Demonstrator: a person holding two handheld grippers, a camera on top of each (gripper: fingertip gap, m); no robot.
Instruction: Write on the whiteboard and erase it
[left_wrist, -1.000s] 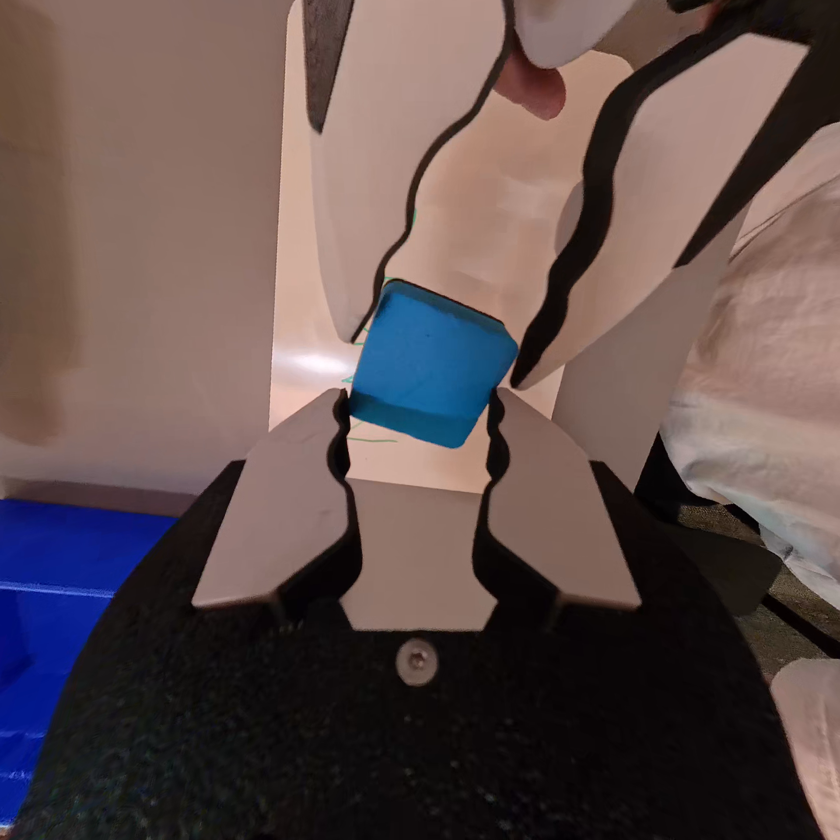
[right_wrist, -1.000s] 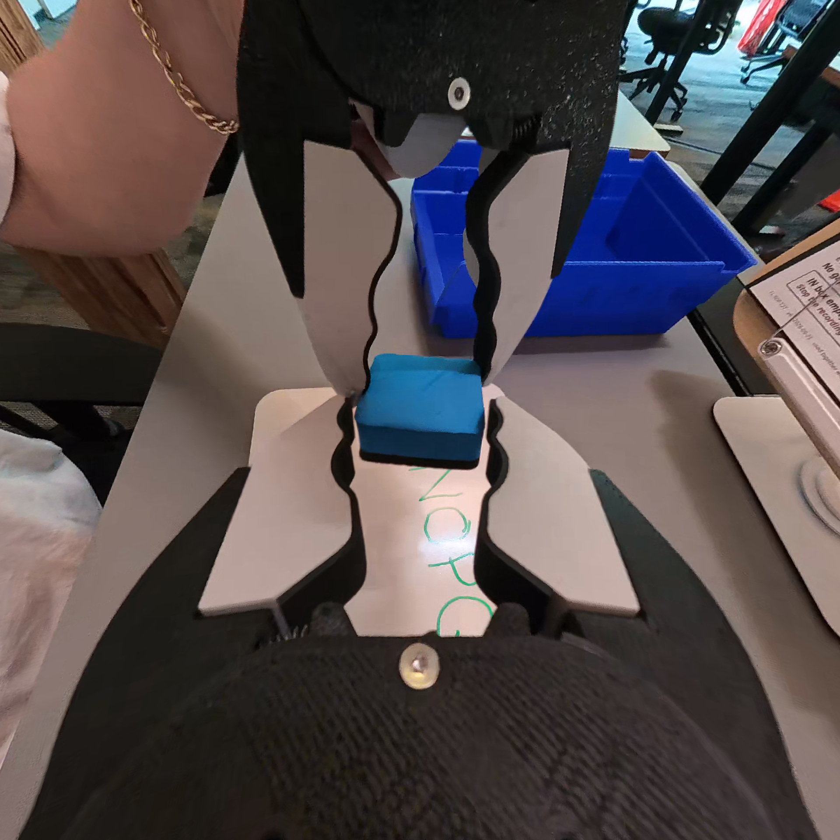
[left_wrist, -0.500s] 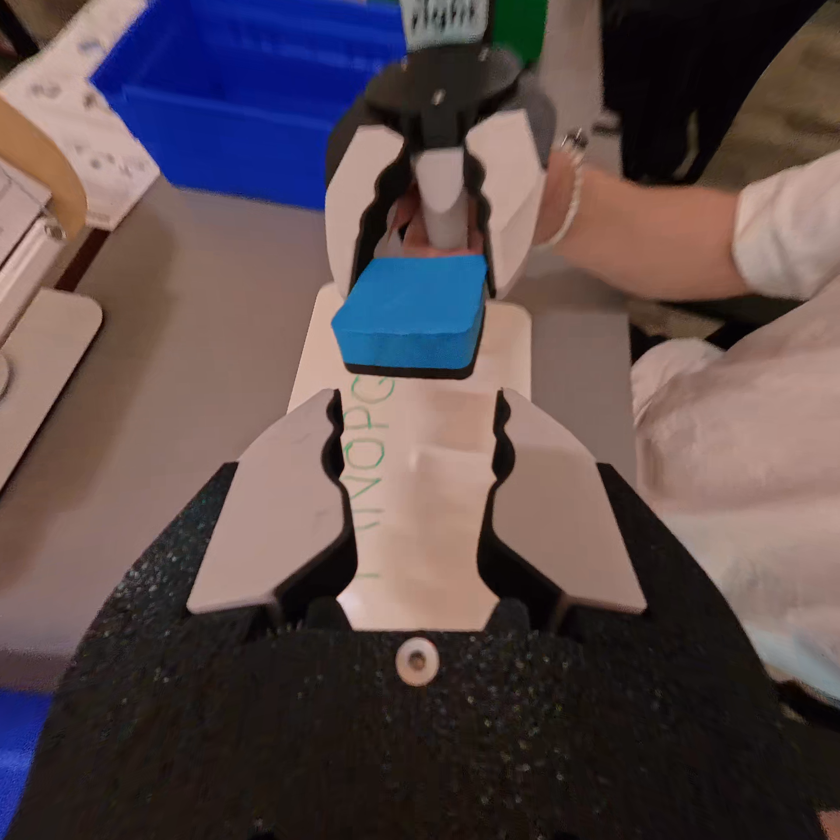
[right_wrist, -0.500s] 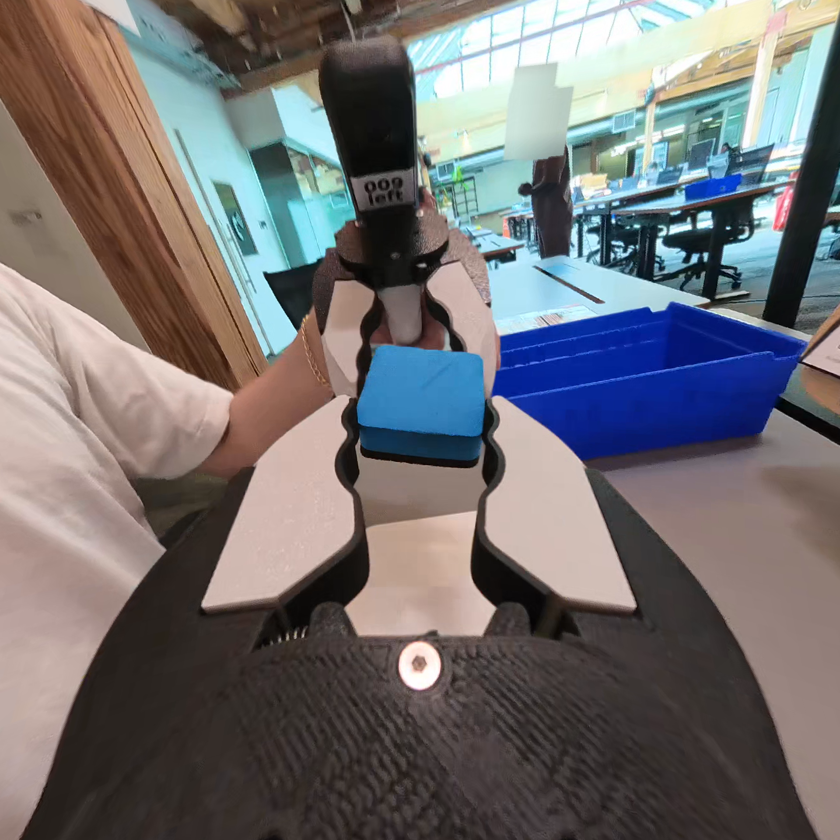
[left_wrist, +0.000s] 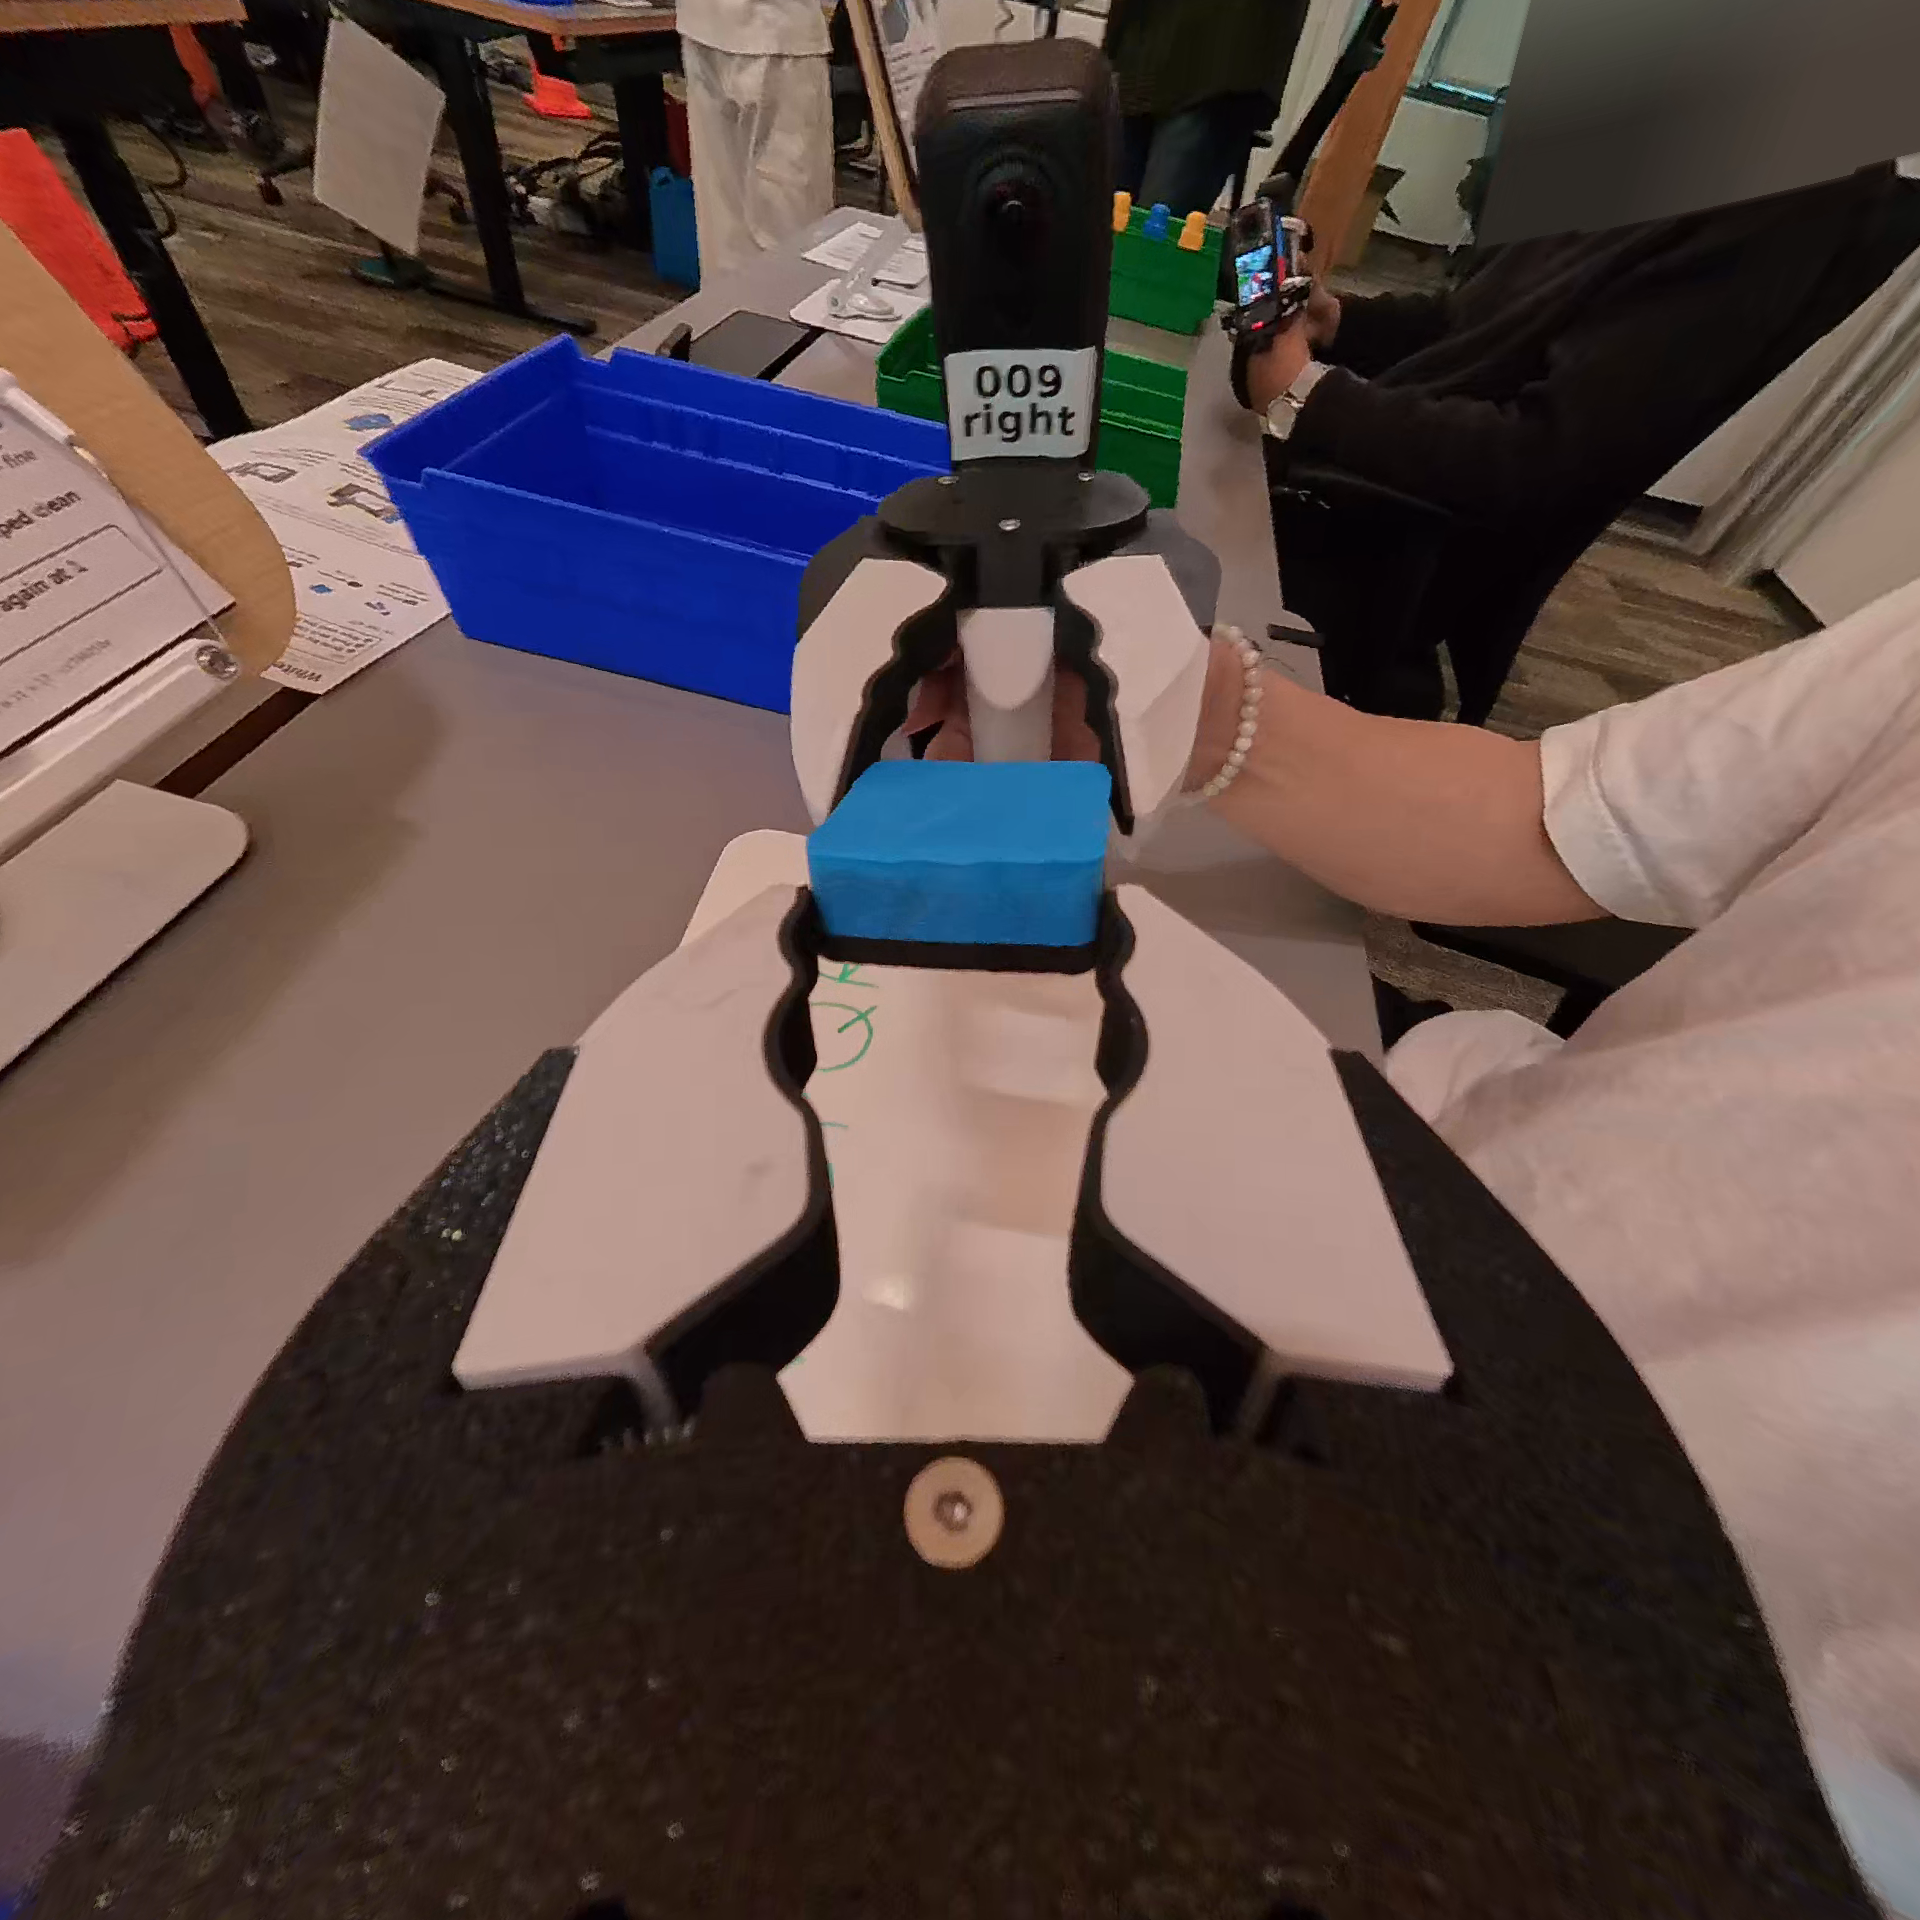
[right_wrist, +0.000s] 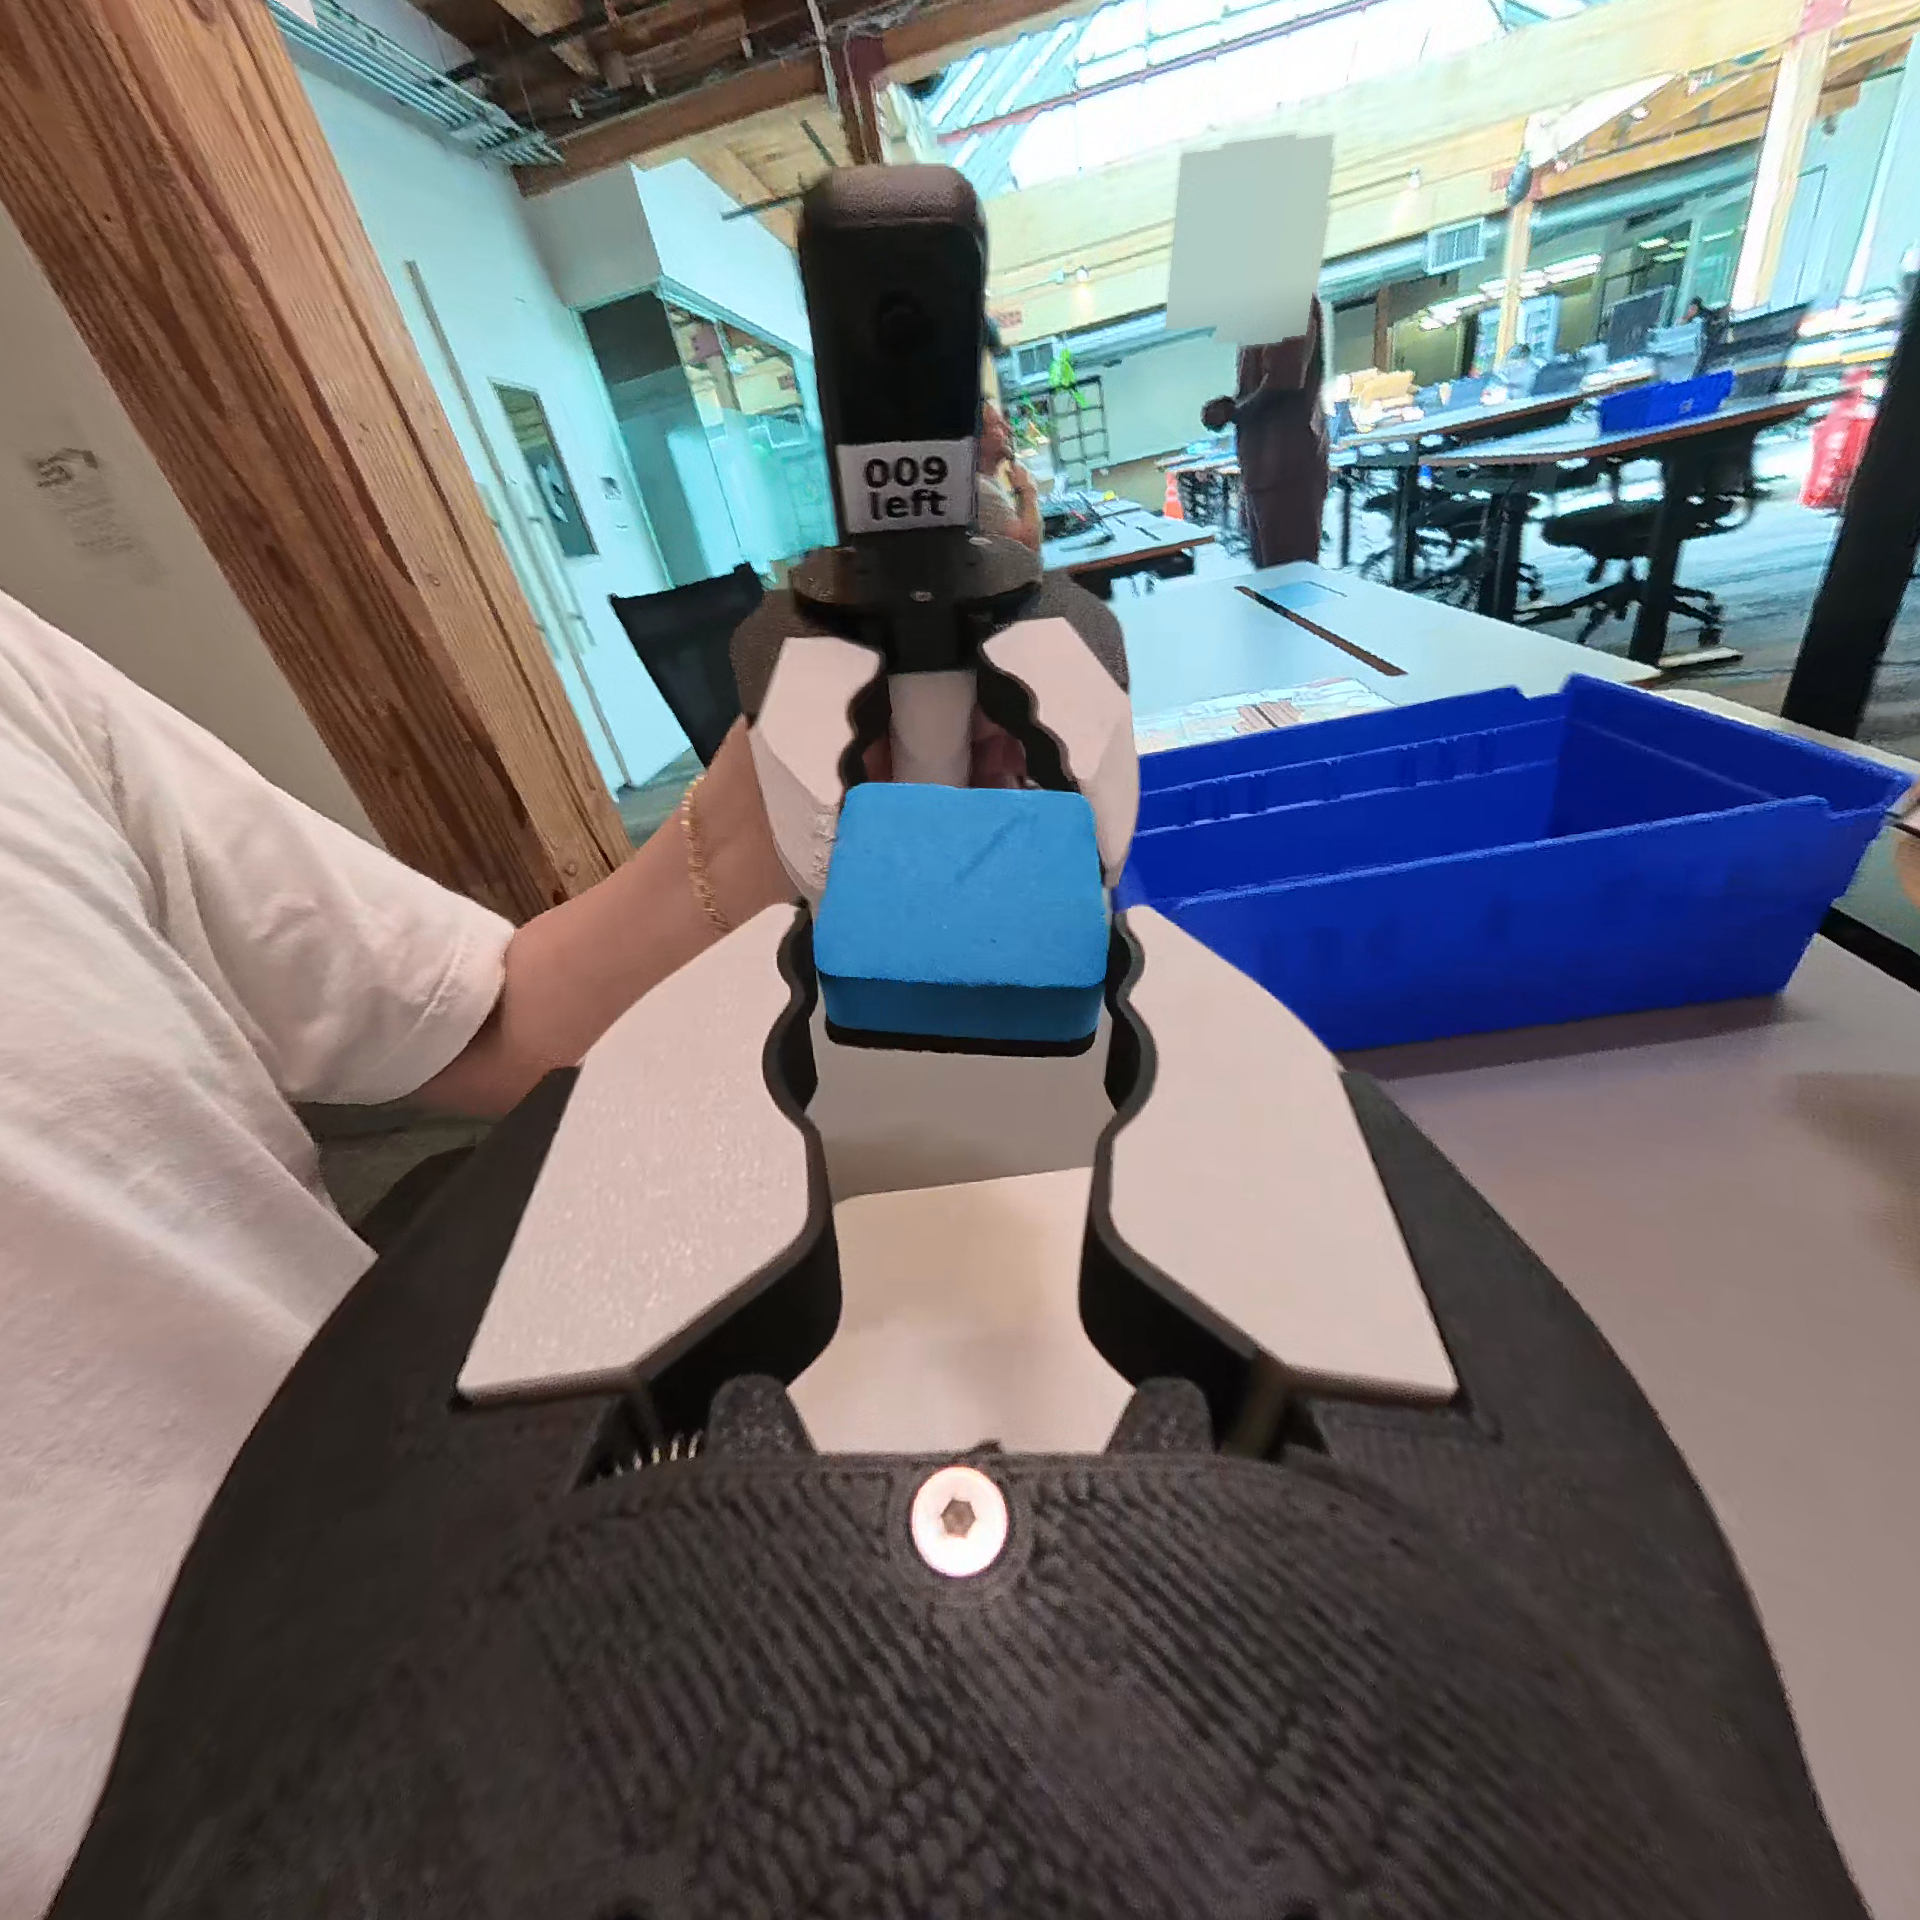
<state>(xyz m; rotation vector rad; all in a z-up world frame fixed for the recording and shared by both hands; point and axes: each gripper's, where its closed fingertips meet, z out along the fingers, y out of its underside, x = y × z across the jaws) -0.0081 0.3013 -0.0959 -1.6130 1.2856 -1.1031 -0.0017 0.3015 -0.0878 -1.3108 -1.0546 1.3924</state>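
Observation:
A blue eraser (left_wrist: 956, 862) with a black felt underside hangs between my two grippers, which face each other tip to tip. My left gripper (left_wrist: 956, 920) has its fingertips against the eraser's near end. My right gripper (right_wrist: 961, 925) clamps the other end of the eraser (right_wrist: 956, 914). Both look shut on it. The small whiteboard (left_wrist: 966, 1195) lies flat on the grey table below, with green writing (left_wrist: 847, 1029) showing next to my left finger. The board also shows in the right wrist view (right_wrist: 966, 1299).
A blue bin (left_wrist: 644, 530) stands on the table (left_wrist: 364, 883) beyond the board; it also shows in the right wrist view (right_wrist: 1507, 862). A green bin (left_wrist: 1143, 405) is behind it. A sign stand (left_wrist: 94, 644) and a printed sheet (left_wrist: 343, 520) sit at left. A person in black (left_wrist: 1558, 416) sits at back right.
Both grippers have tilted up from pointing down at the board to nearly level. Half a second ago the eraser was held beyond my left fingertips; now they are against its sides.

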